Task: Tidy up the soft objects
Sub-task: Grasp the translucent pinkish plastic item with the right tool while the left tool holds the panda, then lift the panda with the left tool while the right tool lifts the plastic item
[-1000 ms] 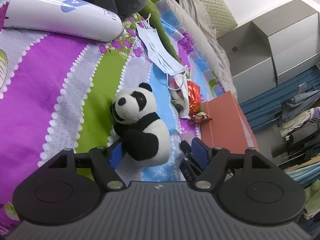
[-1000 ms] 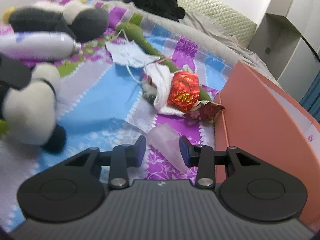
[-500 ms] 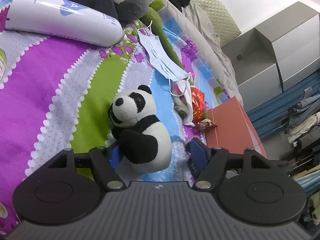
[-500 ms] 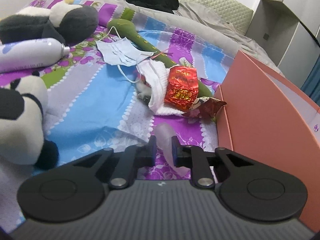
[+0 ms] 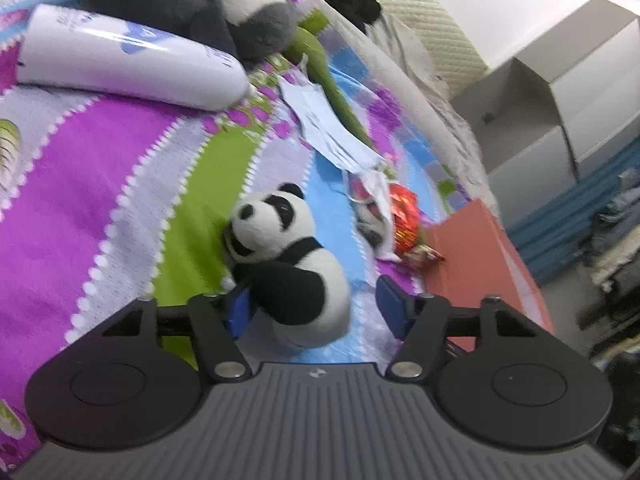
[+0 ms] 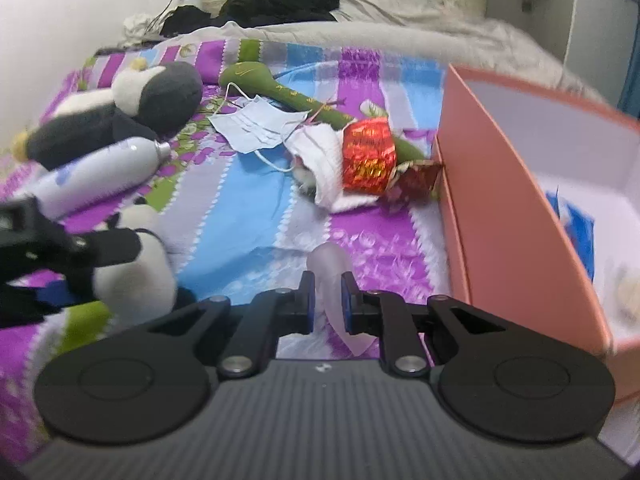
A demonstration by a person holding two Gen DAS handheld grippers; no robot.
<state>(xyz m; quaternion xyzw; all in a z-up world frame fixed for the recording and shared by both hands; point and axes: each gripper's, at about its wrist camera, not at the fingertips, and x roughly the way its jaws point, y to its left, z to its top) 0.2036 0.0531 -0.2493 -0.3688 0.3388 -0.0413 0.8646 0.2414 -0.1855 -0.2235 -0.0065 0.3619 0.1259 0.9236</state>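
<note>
A small black-and-white panda plush (image 5: 288, 264) lies on the striped bedspread between the jaws of my left gripper (image 5: 314, 304). Those jaws are closing: the left pad touches the panda, the right pad stands a little apart from it. The same panda (image 6: 132, 272) and the left gripper (image 6: 60, 256) show at the left of the right wrist view. My right gripper (image 6: 327, 296) is shut on a soft, translucent pinkish piece (image 6: 330, 264), held just above the bedspread. An open salmon-coloured box (image 6: 500, 184) stands right of it, with a blue item inside.
A big grey-and-white plush (image 6: 120, 112) and a white bottle (image 6: 100, 172) lie at the back left. A face mask (image 6: 256, 124), a green plush stem (image 6: 288, 96), a white cloth (image 6: 324, 164) and a red foil wrapper (image 6: 368, 156) lie mid-bed. Black clothes (image 6: 276, 4) lie by the headboard.
My right gripper has shut on the translucent piece, then risen and rolled, so the box's inside now shows. The left jaws have narrowed around the panda.
</note>
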